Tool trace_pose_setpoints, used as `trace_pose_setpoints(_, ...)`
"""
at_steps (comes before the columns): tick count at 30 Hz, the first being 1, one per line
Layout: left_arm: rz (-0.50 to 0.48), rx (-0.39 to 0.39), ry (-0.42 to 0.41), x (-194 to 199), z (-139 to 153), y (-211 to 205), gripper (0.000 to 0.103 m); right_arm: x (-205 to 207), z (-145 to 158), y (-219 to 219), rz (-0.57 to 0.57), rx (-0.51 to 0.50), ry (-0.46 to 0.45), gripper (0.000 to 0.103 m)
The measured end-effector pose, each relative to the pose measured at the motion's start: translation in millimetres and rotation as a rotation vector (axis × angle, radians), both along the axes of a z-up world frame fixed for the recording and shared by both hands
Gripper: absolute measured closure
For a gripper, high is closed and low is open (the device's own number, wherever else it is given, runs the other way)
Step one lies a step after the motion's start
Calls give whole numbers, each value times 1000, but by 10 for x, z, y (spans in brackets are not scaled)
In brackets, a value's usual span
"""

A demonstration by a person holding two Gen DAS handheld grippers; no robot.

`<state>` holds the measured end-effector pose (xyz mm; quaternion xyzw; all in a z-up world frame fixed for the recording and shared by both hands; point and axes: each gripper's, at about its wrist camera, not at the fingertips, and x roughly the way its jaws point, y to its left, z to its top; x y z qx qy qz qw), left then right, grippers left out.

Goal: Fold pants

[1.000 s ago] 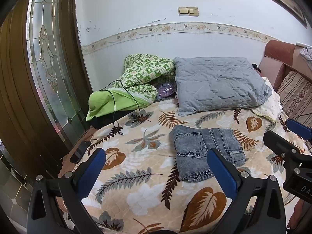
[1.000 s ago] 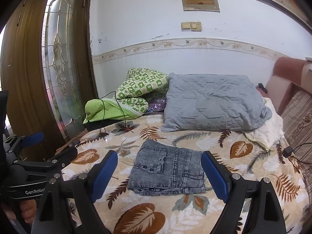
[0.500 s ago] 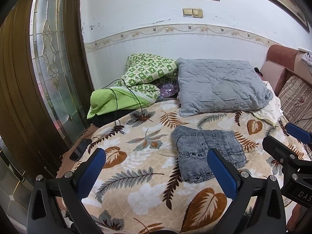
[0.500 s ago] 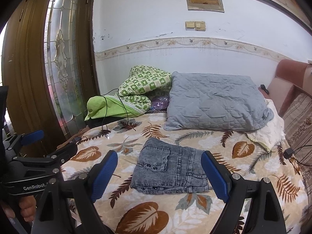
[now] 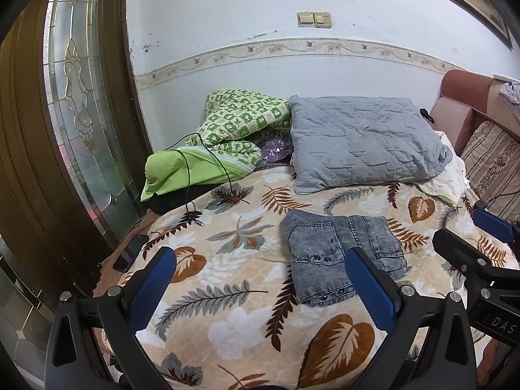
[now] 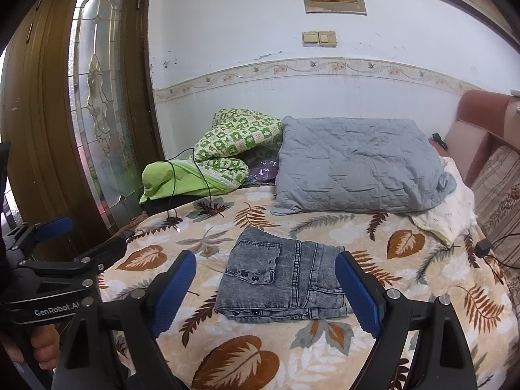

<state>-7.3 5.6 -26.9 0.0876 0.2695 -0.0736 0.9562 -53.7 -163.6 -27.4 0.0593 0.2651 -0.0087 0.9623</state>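
The folded pants (image 6: 282, 279) are lying on the bed (image 6: 325, 351), near the grey pillow (image 6: 354, 165). The left gripper (image 5: 263, 286) and right gripper (image 6: 266, 286) are both hovering spread wide, gripping nothing.

White wall (image 5: 227, 26) with floral border strip across mid frame, brown door (image 5: 29, 149) with leaded glass panel at left, twin light switches (image 6: 319, 38) upper center, leaf-print bed (image 5: 247, 308) filling bottom, pink-brown headboard (image 6: 477, 120) at right

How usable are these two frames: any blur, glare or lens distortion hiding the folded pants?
Left wrist view: strong fisheye bend, dark corners; folded pants sharp, partly behind the open left gripper. Right wrist view: same bend; pants sharp between the open right gripper fingers, evenly lit, no glare.
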Motion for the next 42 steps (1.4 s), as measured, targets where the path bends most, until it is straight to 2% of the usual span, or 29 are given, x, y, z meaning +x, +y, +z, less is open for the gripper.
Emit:
trace_pose_setpoints(21,-39,27,6,241,-17,-145,0,320,-90,-88,-2,22,11,13)
trace_pose_setpoints(30,-36,14,-11,201,35,-17,0,311,-31,-16,-9,1,2,13)
trace_pose_setpoints(42,31,-8,-27,199,80,271,0,227,51,99,-10,-29,-9,13)
